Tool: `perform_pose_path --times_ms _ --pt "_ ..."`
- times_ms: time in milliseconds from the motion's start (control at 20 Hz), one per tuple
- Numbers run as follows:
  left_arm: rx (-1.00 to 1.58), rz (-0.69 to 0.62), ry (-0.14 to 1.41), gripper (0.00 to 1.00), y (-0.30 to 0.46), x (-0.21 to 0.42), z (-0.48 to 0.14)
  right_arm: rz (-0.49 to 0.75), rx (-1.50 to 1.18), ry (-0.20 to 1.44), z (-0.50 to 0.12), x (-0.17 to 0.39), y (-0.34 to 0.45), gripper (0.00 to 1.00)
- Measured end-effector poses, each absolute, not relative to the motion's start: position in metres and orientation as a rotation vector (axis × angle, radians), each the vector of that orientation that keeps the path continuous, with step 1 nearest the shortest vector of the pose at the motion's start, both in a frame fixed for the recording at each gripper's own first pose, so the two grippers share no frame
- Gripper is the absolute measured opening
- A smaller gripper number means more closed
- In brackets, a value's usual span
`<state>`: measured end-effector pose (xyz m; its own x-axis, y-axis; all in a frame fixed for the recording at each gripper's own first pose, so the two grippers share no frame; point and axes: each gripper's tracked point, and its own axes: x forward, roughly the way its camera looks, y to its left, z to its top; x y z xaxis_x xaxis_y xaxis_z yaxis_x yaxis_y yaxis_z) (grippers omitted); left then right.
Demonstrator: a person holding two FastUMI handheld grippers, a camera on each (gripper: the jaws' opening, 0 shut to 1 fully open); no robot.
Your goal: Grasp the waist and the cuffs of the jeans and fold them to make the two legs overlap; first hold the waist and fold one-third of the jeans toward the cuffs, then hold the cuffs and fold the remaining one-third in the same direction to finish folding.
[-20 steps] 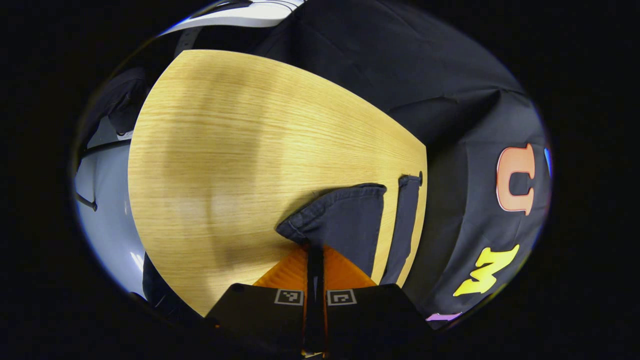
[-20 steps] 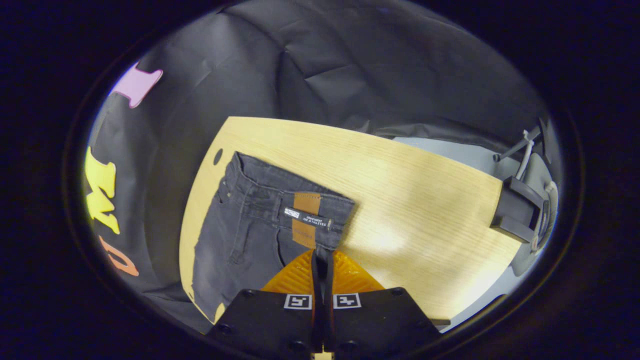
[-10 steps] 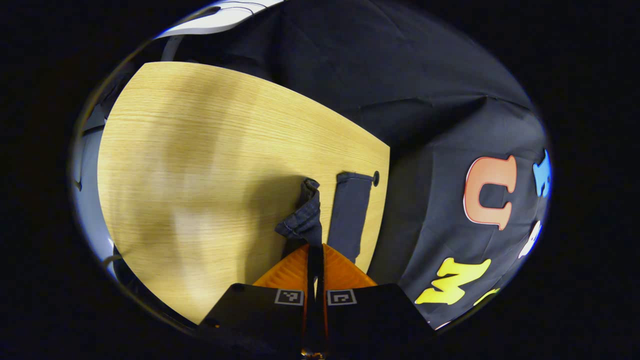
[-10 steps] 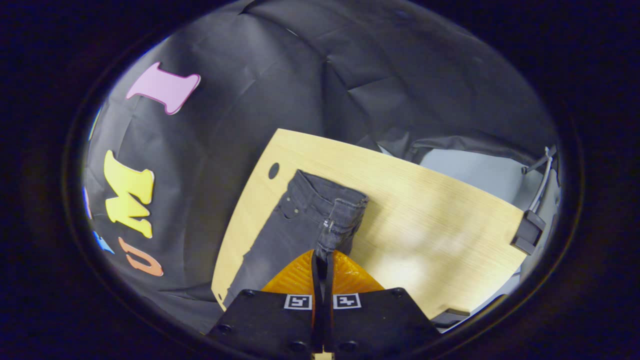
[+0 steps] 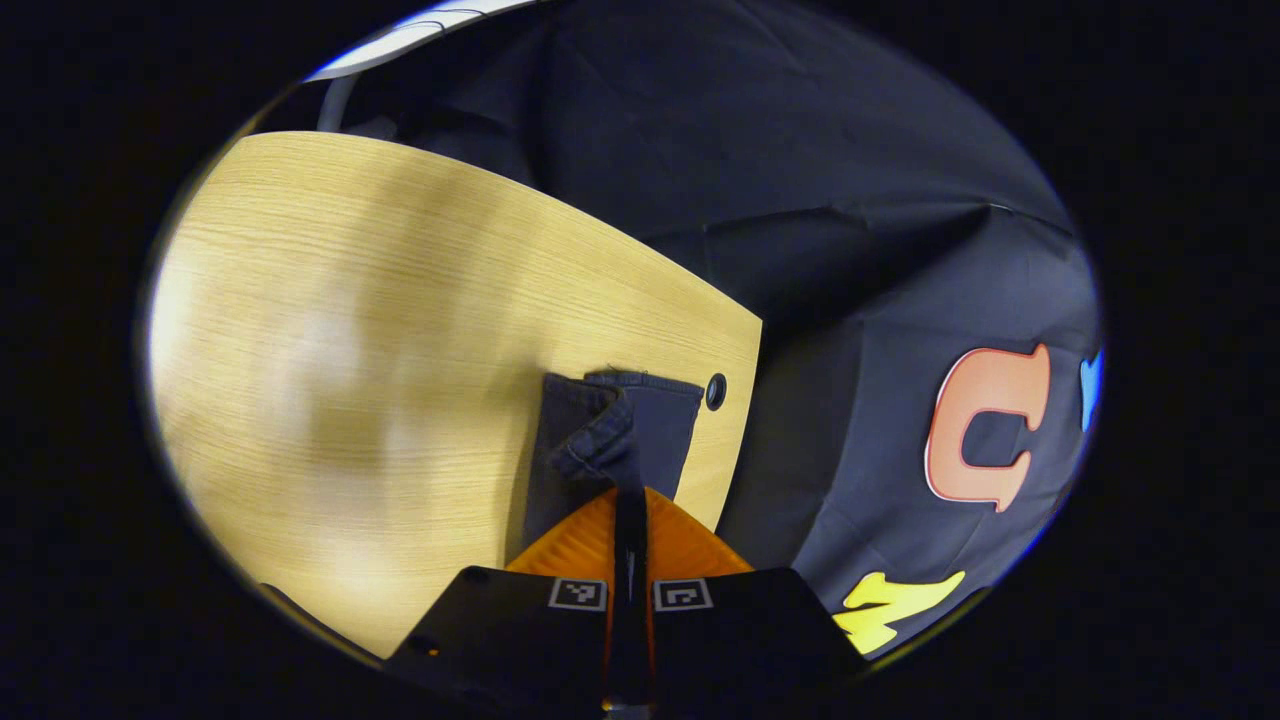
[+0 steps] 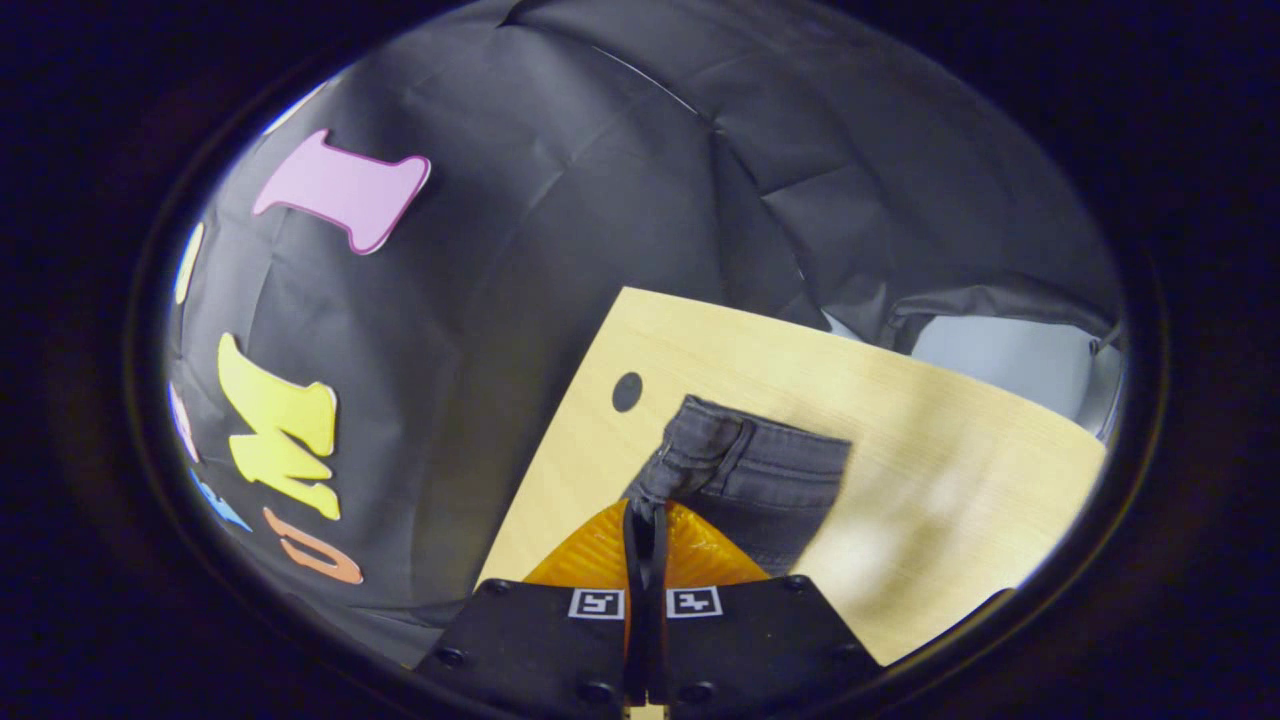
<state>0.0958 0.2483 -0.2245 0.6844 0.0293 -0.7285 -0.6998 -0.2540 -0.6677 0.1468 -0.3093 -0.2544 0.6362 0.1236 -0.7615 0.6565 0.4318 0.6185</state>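
Left claw (image 5: 630,492) pinches the jeans (image 5: 640,425) cuff; right claw (image 6: 646,510) pinches the waistband (image 6: 700,455); both over the wooden desk (image 5: 380,330).

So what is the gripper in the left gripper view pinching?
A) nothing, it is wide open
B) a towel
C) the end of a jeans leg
C: in the left gripper view the left hand-held gripper is shut on the bunched cuff of the dark jeans, over the wooden table.
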Motion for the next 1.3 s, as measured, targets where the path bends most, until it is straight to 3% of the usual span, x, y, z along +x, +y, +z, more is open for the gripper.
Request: perform_pose_path --times_ms 600,1000,1050,1200,1250,1300 --pt "-1.481 0.748 0.629 0.03 0.252 0.255 -0.278 -0.441 1.027 0.882 -0.337 0.225 -0.302 0.01" --pt "-1.353 0.724 0.677 0.04 0.247 0.259 -0.297 -0.43 0.948 0.911 -0.362 0.23 -0.297 0.01" --pt "-1.29 0.718 0.663 0.0 0.25 0.259 -0.294 -0.402 0.974 0.895 -0.357 0.235 -0.294 0.1" --pt "-1.095 0.681 0.639 0.99 0.271 0.25 -0.264 -0.383 0.96 0.878 -0.351 0.238 -0.286 0.74" --pt "-1.07 0.657 0.635 0.99 0.273 0.249 -0.252 -0.385 0.939 0.869 -0.347 0.237 -0.289 0.96" --pt "-1.036 0.642 0.619 0.99 0.271 0.249 -0.245 -0.382 0.932 0.862 -0.341 0.236 -0.287 0.96"
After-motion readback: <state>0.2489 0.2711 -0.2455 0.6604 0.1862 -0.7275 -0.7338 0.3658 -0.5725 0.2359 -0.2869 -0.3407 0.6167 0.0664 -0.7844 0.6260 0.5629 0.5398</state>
